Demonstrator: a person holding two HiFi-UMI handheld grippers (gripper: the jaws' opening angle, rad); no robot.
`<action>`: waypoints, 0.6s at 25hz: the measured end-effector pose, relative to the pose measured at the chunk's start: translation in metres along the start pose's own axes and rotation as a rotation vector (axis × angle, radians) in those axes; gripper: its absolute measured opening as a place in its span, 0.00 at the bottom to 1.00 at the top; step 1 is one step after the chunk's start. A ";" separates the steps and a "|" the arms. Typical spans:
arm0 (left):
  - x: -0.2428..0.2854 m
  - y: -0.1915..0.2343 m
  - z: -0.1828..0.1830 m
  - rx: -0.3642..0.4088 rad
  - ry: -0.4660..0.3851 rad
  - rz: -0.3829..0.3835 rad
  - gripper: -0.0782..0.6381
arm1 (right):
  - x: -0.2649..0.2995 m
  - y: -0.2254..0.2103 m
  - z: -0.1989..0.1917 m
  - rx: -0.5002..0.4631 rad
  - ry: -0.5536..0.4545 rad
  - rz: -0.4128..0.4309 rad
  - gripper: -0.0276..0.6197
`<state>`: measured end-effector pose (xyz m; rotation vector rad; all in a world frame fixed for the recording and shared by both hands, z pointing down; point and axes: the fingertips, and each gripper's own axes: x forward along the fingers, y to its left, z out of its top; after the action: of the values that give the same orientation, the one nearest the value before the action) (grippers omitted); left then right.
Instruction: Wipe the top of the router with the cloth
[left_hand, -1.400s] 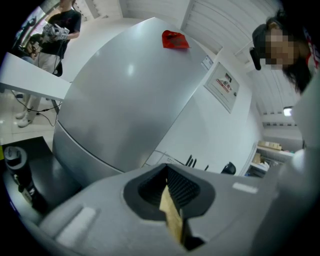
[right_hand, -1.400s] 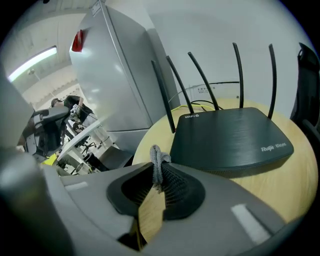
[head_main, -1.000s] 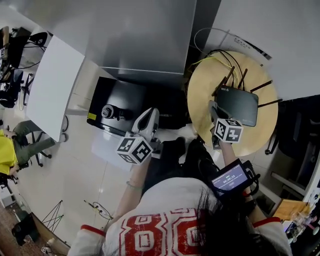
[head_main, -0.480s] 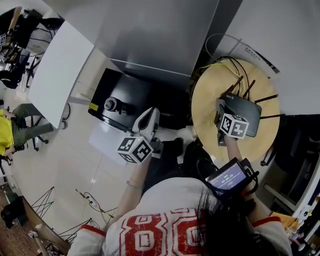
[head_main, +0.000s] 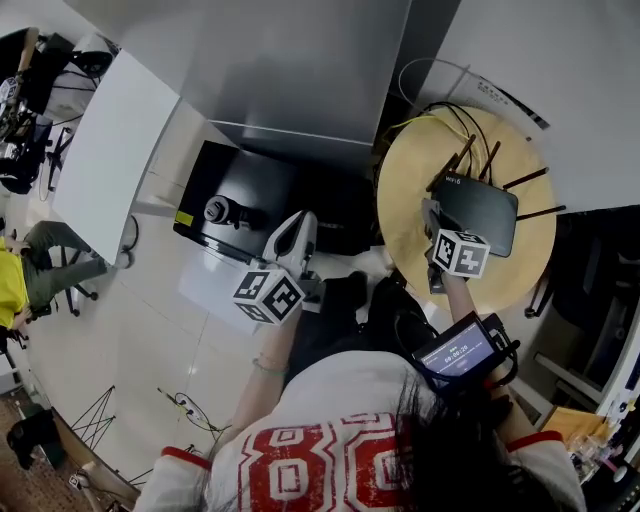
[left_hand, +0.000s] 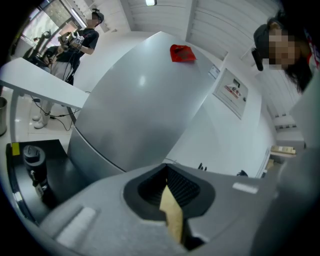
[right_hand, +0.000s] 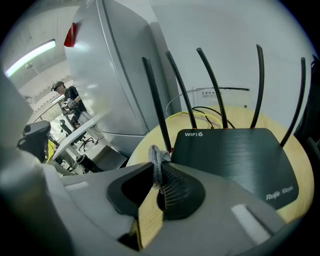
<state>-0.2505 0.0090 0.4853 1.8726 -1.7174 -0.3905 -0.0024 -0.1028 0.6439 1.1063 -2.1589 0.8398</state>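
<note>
Only its own view shows my right gripper pinching the cloth at the router corner, on a round wooden table. My left gripper is pressed together.

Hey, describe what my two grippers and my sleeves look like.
Both the left gripper and right gripper are grey shells with black ribbed pads. Each carries a white cube of black square markers. Sleeves are white, red-trimmed.
</note>
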 end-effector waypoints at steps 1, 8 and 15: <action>0.001 0.000 0.000 0.002 0.003 -0.006 0.11 | -0.001 0.002 -0.002 0.001 0.000 0.004 0.11; 0.002 -0.013 -0.007 0.012 0.034 -0.070 0.11 | -0.019 0.013 -0.030 0.014 -0.017 0.017 0.11; 0.004 -0.023 -0.009 0.019 0.056 -0.114 0.11 | -0.034 0.011 -0.063 0.056 0.017 -0.007 0.11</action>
<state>-0.2262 0.0070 0.4802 1.9821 -1.5886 -0.3634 0.0177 -0.0341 0.6566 1.1298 -2.1283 0.9088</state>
